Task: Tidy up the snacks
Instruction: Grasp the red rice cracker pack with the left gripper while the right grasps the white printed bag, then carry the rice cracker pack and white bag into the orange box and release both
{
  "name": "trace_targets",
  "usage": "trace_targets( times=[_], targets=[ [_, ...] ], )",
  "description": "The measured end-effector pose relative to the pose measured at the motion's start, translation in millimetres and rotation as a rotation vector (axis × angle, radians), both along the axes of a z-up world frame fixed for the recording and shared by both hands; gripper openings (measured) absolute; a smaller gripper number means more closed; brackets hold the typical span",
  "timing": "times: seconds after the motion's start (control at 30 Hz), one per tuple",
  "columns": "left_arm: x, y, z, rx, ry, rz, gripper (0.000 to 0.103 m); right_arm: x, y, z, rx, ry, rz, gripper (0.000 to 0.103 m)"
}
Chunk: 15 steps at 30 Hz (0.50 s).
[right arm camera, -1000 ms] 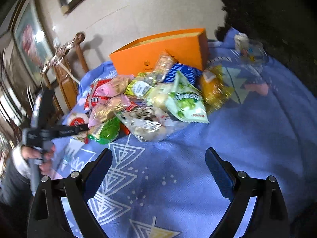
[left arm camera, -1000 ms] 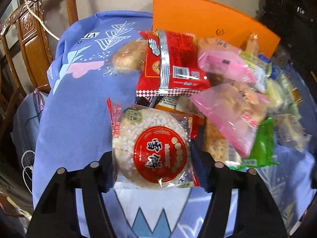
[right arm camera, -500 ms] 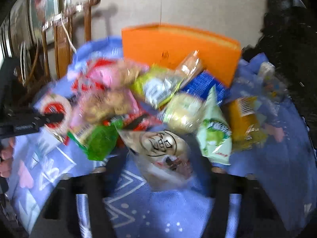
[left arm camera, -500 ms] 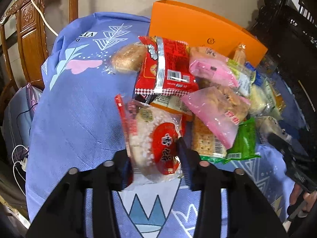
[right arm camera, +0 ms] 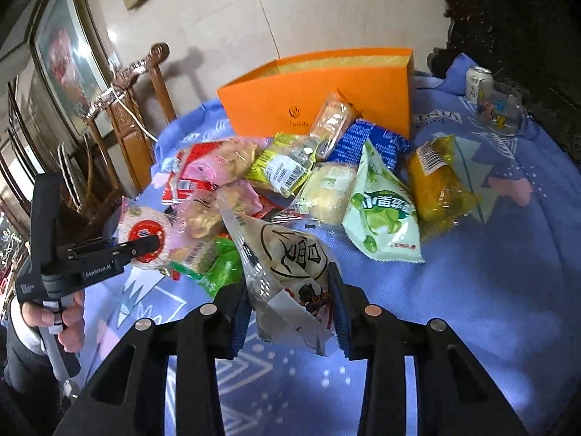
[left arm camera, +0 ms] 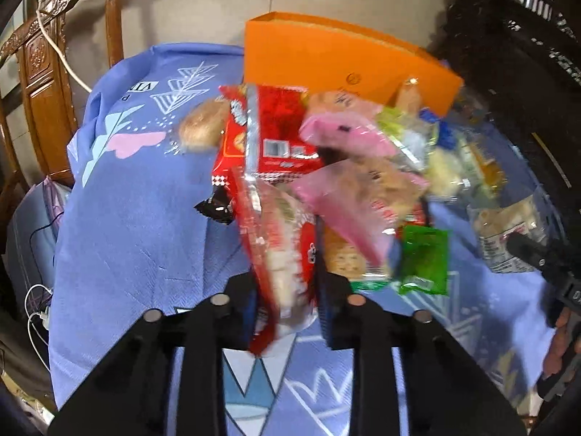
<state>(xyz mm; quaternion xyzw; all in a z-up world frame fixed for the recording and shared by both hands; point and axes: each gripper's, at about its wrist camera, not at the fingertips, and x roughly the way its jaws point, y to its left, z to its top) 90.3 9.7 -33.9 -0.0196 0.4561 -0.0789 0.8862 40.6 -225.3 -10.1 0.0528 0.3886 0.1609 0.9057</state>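
Note:
A heap of snack packets [right arm camera: 312,181] lies on a blue cloth [right arm camera: 490,272] in front of an open orange box [right arm camera: 319,91]. My left gripper [left arm camera: 287,290] is shut on a round rice cracker packet with a red label [left arm camera: 283,254], tilted edge-on and lifted off the cloth; it also shows in the right wrist view [right arm camera: 145,232]. My right gripper [right arm camera: 290,301] is shut on a clear packet with black characters [right arm camera: 290,265] at the near edge of the heap. The orange box [left arm camera: 341,61] stands behind the heap in the left wrist view.
A carved wooden chair [right arm camera: 134,109] stands at the table's far left. A drink can [right arm camera: 477,81] and a glass mug [right arm camera: 503,109] stand at the far right, next to dark furniture [right arm camera: 508,18]. A white cable [left arm camera: 61,58] hangs over the chair.
My left gripper has closed on the rice cracker packet, turned it edge-on and lifted it. My right gripper has moved in to the heap and closed on the clear packet.

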Motion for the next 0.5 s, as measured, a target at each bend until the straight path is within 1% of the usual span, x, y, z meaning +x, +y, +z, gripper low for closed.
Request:
trace_targets(
  times=[0.13, 0.3, 0.4, 0.43, 0.5],
  targets=[
    [-8, 3, 9, 0.007, -0.016, 0.001, 0.019, -9, -5, 4, 0.028, -0.009, 0.005, 0.039],
    [-10, 3, 3, 0.011, -0.003, 0.006, 0.018, -16, -9, 2, 0.038, -0.006, -0.004, 0.039],
    [-3, 1, -8, -0.011, 0.032, 0.009, 0.02, -16, -11, -1, 0.041, 0.006, -0.005, 0.039],
    [2, 0, -14, -0.009, 0.051, 0.01, 0.026, -17, -10, -2, 0.041, 0.008, -0.006, 0.039],
    [12, -3, -28, 0.002, 0.101, 0.021, 0.026, -18, -10, -3, 0.038, 0.01, -0.004, 0.039]
  ],
)
